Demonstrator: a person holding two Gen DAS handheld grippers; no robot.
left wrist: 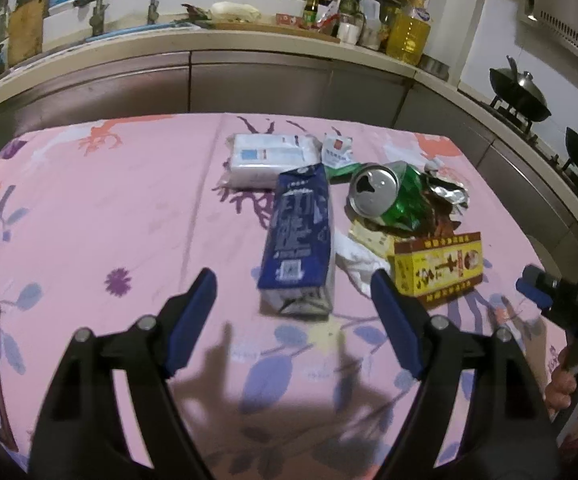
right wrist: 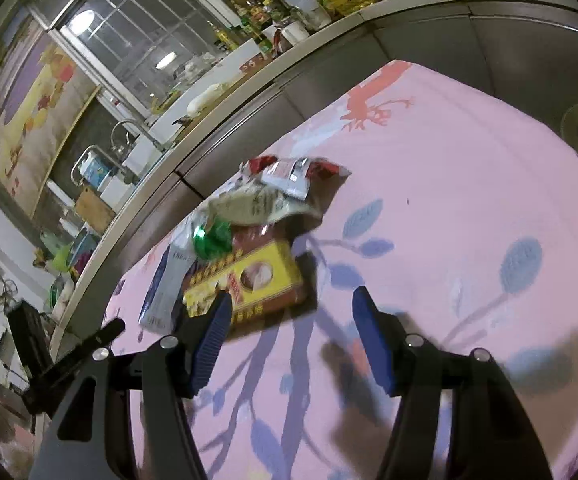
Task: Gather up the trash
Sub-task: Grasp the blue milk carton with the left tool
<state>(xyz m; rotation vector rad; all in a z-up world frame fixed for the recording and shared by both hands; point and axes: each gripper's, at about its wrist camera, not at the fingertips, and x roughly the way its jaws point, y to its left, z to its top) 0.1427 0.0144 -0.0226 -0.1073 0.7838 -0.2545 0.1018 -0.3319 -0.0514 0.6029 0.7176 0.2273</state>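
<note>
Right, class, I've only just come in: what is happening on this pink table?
A person is clearing trash with a hand-held gripper in each hand. On the pink flowered tablecloth lies a heap: a dark blue drink carton, a crushed green metal can, a yellow and red cardboard box, a white plastic packet and crumpled wrappers. The left hand-held gripper hovers open just short of the carton. The right hand-held gripper is open near the yellow box. Nothing is picked up yet.
</note>
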